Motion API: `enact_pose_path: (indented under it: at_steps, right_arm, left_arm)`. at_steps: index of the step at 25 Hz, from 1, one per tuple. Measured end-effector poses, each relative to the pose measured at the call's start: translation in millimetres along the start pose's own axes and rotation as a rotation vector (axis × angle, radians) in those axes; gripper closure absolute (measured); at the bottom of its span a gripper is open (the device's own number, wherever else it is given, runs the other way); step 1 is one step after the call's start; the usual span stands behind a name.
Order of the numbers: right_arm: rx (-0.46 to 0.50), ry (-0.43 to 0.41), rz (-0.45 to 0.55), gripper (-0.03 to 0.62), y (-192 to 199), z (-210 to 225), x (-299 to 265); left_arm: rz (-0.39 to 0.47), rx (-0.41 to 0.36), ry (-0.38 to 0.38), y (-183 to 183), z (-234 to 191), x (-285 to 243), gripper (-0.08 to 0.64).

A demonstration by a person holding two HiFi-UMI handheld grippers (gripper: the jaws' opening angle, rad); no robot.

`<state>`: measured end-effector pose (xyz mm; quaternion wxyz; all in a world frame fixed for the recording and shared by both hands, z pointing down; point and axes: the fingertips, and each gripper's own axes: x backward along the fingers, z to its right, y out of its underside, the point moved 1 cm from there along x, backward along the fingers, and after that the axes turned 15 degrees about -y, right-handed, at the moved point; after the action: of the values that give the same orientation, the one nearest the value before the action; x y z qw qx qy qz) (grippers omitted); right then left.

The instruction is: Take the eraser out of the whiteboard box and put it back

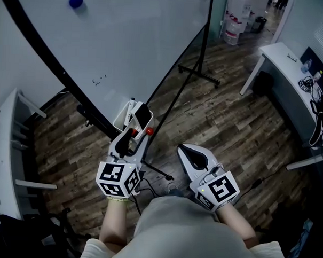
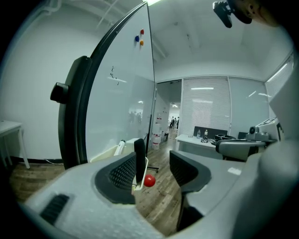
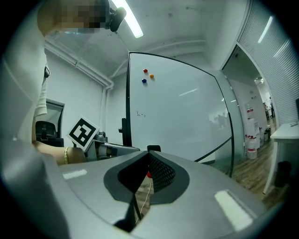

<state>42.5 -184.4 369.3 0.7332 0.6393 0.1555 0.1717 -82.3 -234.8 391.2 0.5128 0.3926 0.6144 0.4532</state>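
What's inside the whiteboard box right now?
A black eraser stands on end in the whiteboard box, with a white marker beside it. The box's wall covers its floor and their lower parts, so anything else in there cannot be seen.

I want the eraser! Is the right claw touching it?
Apart. The head view shows floor between the right claw and the eraser.

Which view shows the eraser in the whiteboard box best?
The head view: the eraser shows its whole dark face, propped in the white box. The left gripper view shows it edge-on, its lower part behind one finger. The right gripper view shows only its top edge above that gripper's fingers.
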Motion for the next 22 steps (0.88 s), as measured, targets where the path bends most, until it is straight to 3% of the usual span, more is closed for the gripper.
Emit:
enact_pose_path:
  at_steps: [12, 16, 22]
  right_arm:
    - [-0.015, -0.053, -0.027, 0.588, 5, 15, -39]
    - [-0.023, -0.057, -0.032, 0.588, 7, 20, -43]
    - [-0.029, -0.053, -0.036, 0.588, 10, 22, -45]
  left_arm:
    - [-0.050, -0.064, -0.066, -18, -26, -46, 0.202]
    - [-0.094, -0.110, -0.081, -21, -30, -54, 0.205]
    - [-0.162, -0.165, -0.092, -18, -31, -67, 0.333]
